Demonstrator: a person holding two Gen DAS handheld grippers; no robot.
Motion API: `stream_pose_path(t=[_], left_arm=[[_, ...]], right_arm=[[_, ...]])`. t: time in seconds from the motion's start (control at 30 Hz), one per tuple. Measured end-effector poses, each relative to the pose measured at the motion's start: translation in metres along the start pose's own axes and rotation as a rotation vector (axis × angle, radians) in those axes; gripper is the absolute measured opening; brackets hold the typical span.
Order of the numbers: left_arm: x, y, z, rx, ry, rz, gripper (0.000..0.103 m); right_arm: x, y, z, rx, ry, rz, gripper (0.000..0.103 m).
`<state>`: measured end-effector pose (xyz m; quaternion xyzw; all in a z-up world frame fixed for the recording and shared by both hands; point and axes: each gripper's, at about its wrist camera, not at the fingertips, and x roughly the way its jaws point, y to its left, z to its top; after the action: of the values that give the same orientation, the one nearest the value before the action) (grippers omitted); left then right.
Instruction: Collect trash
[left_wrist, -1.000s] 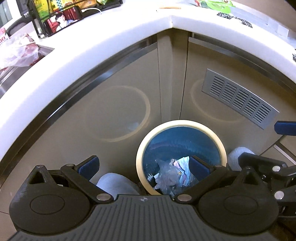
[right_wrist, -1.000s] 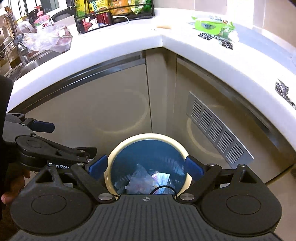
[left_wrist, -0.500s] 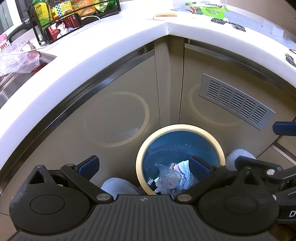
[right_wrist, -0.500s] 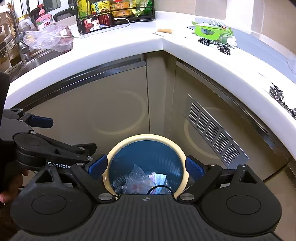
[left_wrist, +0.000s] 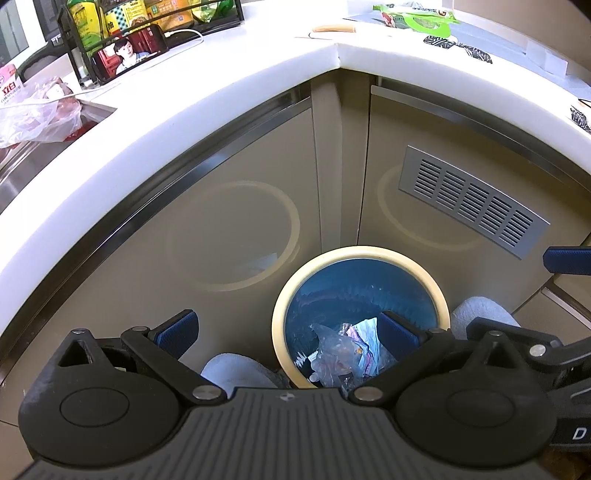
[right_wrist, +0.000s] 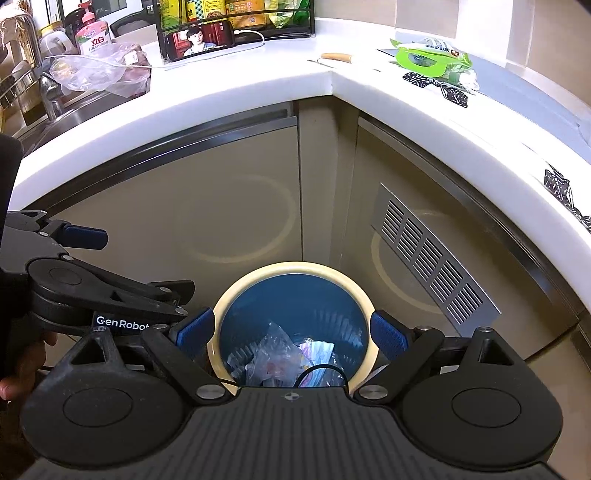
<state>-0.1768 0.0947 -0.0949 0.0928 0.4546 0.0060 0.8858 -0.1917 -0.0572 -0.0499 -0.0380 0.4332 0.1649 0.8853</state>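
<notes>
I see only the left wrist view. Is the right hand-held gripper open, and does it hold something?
Observer: The right hand-held gripper is open and empty. In its own view, its fingers frame the bin.
Operator: Is anything in front of it?
Observer: A thin black cable loops just above its base, over the bin.
Operator: What stands at the sink?
Observer: A metal faucet, which your view cuts off.

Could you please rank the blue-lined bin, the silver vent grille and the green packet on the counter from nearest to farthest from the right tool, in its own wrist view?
1. Blue-lined bin, directly below the right tool.
2. Silver vent grille, right cabinet door.
3. Green packet, far counter, right.
</notes>
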Motion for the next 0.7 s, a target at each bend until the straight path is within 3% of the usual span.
stream_pose_path(t=[0.7], left_arm=[[0.0012,-0.001,-0.0015,0.008,0.004,0.009,0.103]], right_arm=[[0.003,0.0002,-0.0017,0.004,0.01,0.004,0.093]])
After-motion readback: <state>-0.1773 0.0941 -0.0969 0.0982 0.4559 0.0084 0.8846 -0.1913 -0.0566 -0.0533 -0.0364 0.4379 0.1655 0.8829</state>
